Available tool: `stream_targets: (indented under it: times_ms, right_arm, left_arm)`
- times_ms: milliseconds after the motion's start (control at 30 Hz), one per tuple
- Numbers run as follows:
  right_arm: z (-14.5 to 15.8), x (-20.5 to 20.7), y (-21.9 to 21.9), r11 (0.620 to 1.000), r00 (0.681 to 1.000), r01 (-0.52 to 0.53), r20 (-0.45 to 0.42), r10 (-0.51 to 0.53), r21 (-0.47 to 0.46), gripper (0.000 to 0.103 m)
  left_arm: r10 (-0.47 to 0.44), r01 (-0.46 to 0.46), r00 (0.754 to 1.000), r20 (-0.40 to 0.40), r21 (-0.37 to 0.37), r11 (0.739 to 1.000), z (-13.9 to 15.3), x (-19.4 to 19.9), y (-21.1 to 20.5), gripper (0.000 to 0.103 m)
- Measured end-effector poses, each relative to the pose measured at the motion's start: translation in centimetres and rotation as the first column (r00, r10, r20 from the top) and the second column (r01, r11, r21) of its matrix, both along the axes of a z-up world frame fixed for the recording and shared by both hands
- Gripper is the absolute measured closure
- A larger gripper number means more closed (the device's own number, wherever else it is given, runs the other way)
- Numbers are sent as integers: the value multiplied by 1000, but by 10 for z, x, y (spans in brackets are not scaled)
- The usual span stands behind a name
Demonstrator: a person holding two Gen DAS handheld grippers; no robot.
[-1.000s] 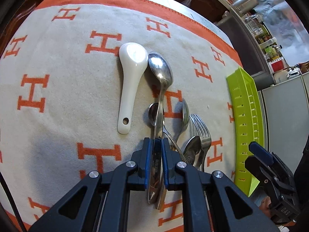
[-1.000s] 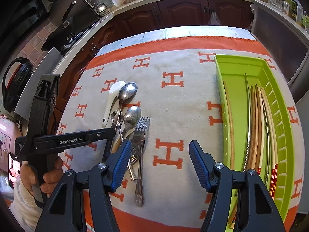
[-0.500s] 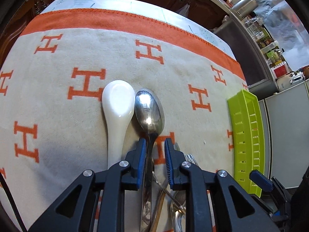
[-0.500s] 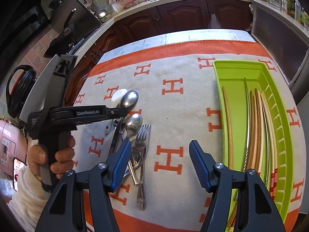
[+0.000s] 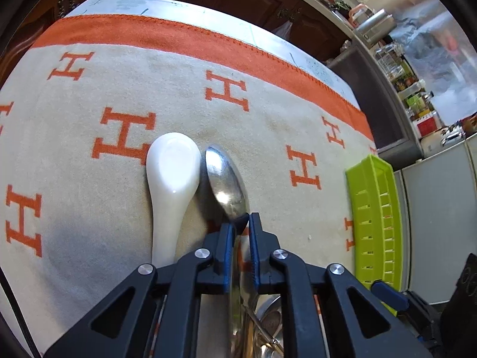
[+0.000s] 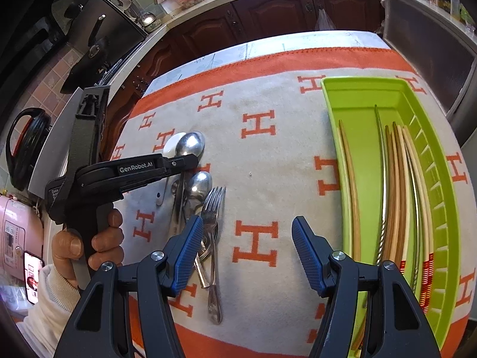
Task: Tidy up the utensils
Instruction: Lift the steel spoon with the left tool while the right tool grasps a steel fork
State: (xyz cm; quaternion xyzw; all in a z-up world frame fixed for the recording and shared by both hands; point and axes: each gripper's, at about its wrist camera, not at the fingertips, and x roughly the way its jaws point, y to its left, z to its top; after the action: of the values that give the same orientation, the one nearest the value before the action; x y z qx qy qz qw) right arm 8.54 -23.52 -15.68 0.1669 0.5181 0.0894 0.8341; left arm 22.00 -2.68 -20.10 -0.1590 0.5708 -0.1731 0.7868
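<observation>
"GenRobot.AI" reads white along the black arm of the left gripper (image 5: 242, 222); its ribbed blue pads pinch the neck of a polished steel spoon (image 5: 226, 179), bowl tipped on edge, just beside a glossy white ceramic spoon (image 5: 173, 176) toward the blanket's left edge; the blanket (image 6: 268, 161) is woolly cream, orange-bordered, stamped with orange H letters; a steel fork (image 6: 213, 208) and more spoons lie heaped near the front edge; the right gripper (image 6: 247, 253) hangs wide apart, nothing between; the slotted lime plastic tray (image 6: 357, 89) at the right edge holds wooden and metal chopsticks (image 6: 393, 185).
</observation>
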Motion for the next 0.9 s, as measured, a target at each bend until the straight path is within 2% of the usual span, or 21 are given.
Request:
stream_targets:
  times_ms: [167, 300, 400, 600, 700, 767, 833, 900]
  right_arm:
    - [-5, 2, 6, 1000, 1000, -14, -17, 14, 19, 42]
    - [-15, 7, 14, 998, 998, -43, -51, 46, 55, 51]
    - [-23, 12, 21, 996, 996, -59, -67, 63, 68, 53]
    - [-33, 26, 35, 993, 995, -89, -44, 92, 72, 55]
    - [-37, 38, 43, 993, 994, -100, -39, 102, 65, 55]
    - [-42, 44, 49, 993, 993, -109, -47, 112, 54, 65]
    - [-50, 51, 55, 990, 990, -127, -56, 131, 58, 83]
    - [-54, 54, 60, 989, 990, -132, -46, 135, 63, 87]
  left_arm:
    - [2, 1, 999, 41, -55, 998, 13, -10, 7, 98]
    - [11, -4, 997, 73, -91, 996, 22, -21, 18, 99]
    - [13, 0, 994, 105, -118, 993, 30, -30, 29, 99]
    - [34, -7, 990, 136, -192, 981, 39, -45, 48, 101]
    - [38, -8, 989, 142, -204, 979, 42, -49, 54, 101]
    - [37, -6, 988, 149, -208, 978, 44, -53, 57, 101]
    - [36, -3, 987, 155, -210, 978, 47, -57, 61, 101]
    - [35, 1, 985, 168, -211, 977, 51, -62, 64, 101]
